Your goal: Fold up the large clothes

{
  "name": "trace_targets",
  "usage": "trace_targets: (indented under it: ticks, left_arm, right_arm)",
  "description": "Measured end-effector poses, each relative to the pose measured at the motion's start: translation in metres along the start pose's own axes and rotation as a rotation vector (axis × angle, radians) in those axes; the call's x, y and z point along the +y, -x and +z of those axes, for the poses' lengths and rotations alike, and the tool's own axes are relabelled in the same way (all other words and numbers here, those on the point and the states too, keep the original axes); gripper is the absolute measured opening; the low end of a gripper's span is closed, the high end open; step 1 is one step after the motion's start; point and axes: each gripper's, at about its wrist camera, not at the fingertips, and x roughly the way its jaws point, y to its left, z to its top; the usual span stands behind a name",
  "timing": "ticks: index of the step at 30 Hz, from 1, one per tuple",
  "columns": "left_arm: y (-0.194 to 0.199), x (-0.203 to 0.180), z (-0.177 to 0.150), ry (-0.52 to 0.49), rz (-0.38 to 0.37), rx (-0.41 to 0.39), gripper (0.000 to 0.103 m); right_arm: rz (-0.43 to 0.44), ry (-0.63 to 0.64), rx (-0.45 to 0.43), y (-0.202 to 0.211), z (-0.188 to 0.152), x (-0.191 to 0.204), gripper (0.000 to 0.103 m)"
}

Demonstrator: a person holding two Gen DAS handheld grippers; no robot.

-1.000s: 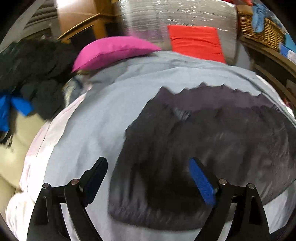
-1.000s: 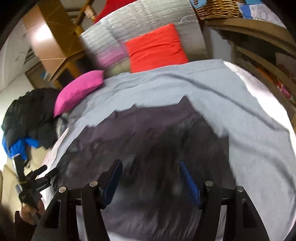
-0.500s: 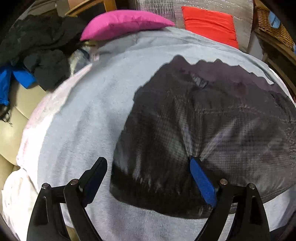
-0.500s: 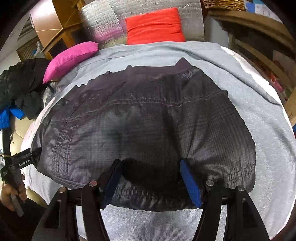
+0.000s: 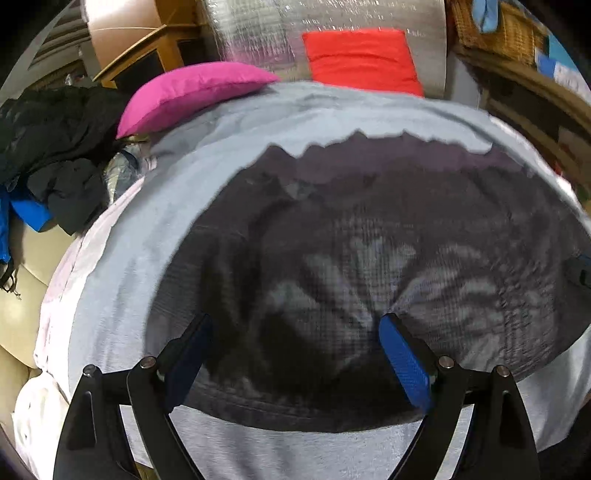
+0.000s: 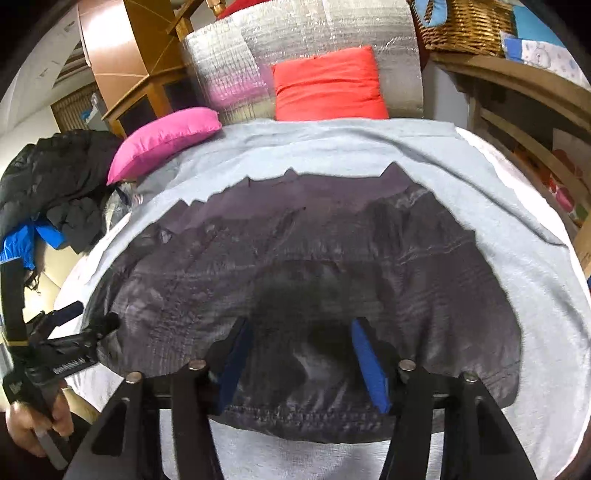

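Note:
A dark grey checked garment (image 5: 369, 258) lies spread flat on a light grey sheet (image 5: 122, 266) over the bed. My left gripper (image 5: 295, 354) stands wide open over the garment's near hem at its left end, one pad on each side of the cloth. It also shows in the right wrist view as the left gripper (image 6: 92, 315), held by a hand (image 6: 33, 421). My right gripper (image 6: 303, 350) sits low on the garment (image 6: 332, 266) near the middle of the hem. Its jaws are closing, with a raised fold of cloth between the pads.
A pink pillow (image 6: 166, 136) and a red cushion (image 6: 328, 85) lie at the head of the bed against a silver foil mat (image 6: 295, 40). Black and blue clothes (image 5: 55, 147) are piled at the left. Wooden shelves (image 6: 517, 110) with a wicker basket (image 6: 469, 26) stand right.
Both grippers have come in lower and closer over the garment's near hem. The right jaws have narrowed and cloth has bunched up between them. The left jaws stay wide.

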Motion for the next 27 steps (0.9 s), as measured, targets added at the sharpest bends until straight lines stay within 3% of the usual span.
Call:
trace_targets:
  ticks: [3,6,8,10,14,16,18,20,23,27]
  left_arm:
    - [-0.019,-0.008,-0.006,-0.032,0.009,0.014,0.092]
    - [-0.019,-0.014,-0.004,-0.093,0.037,0.009,0.093]
    - [-0.009,-0.003,0.001,-0.068,-0.01,0.022,0.092]
    - [0.008,0.016,0.004,-0.032,-0.027,-0.024,0.092]
    - [0.034,0.06,0.007,0.013,0.086,-0.129,0.092]
    - [0.023,0.079,0.004,0.03,0.125,-0.073,0.092]
    - [-0.007,0.088,-0.002,0.053,0.14,0.046,0.093]
    - [-0.033,0.091,-0.01,0.082,0.102,0.109,0.093]
    - [-0.024,0.095,-0.007,0.106,0.097,0.091,0.093]
    - [0.011,0.101,-0.007,0.123,0.089,-0.001,0.093]
  right_arm:
    - [-0.018,0.001,0.022,-0.021,-0.015,-0.009,0.049]
    - [-0.029,0.026,-0.004,-0.023,-0.021,-0.008,0.048]
    - [-0.021,0.042,0.021,-0.017,-0.017,-0.007,0.048]
    - [0.029,0.003,0.011,-0.003,-0.012,-0.018,0.05]
    - [-0.07,-0.032,-0.091,0.032,-0.01,-0.051,0.059]
    - [-0.093,-0.061,-0.102,0.033,-0.013,-0.068,0.059]
    - [-0.11,-0.12,-0.001,0.01,-0.019,-0.084,0.06]
    - [-0.106,-0.119,0.014,-0.003,-0.023,-0.086,0.06]
    - [-0.104,-0.112,0.016,0.005,-0.02,-0.083,0.06]
    - [-0.013,-0.225,-0.054,0.036,-0.023,-0.099,0.06]
